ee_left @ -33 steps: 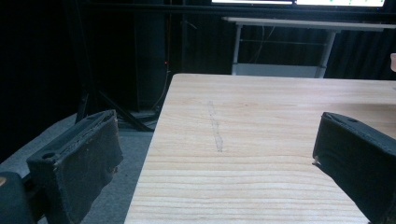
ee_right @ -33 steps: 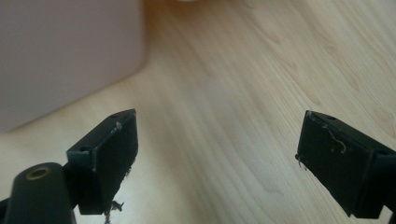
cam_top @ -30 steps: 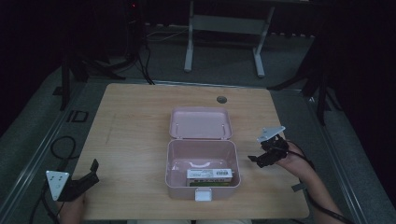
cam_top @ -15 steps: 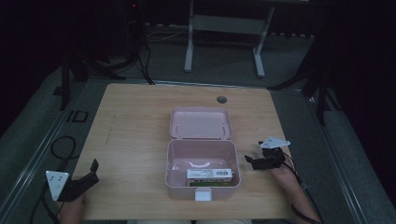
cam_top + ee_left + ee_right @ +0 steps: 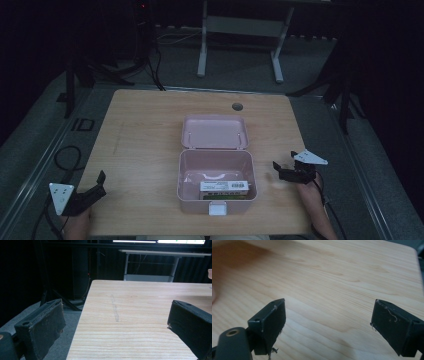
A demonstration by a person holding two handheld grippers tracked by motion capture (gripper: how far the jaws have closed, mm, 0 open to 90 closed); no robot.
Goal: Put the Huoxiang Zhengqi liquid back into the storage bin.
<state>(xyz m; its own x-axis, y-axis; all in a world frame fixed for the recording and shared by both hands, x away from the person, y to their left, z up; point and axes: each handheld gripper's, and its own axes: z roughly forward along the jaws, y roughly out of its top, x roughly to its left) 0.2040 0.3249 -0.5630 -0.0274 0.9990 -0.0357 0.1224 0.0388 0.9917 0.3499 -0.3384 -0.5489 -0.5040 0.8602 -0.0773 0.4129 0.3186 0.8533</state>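
A pink plastic box (image 5: 216, 197) sits open in the middle of the wooden table (image 5: 145, 145), its lid (image 5: 215, 132) folded back flat. Inside lies a white labelled carton (image 5: 224, 187) with something green under it. My right gripper (image 5: 278, 170) hovers just right of the box, jaws open with nothing between them; in the right gripper view its jaws (image 5: 327, 325) frame bare wood. My left gripper (image 5: 99, 184) rests at the table's near left corner, open and holding nothing; in the left gripper view its jaws (image 5: 115, 327) straddle the table's left edge.
A round cable hole (image 5: 237, 106) is near the table's far edge. A white desk frame (image 5: 240, 30) stands on the dark floor behind. Cables (image 5: 65, 160) lie on the floor at the left. Bare wood spreads left of the box.
My right gripper has moved down and back toward the near side, staying right of the box. The left gripper has not moved.
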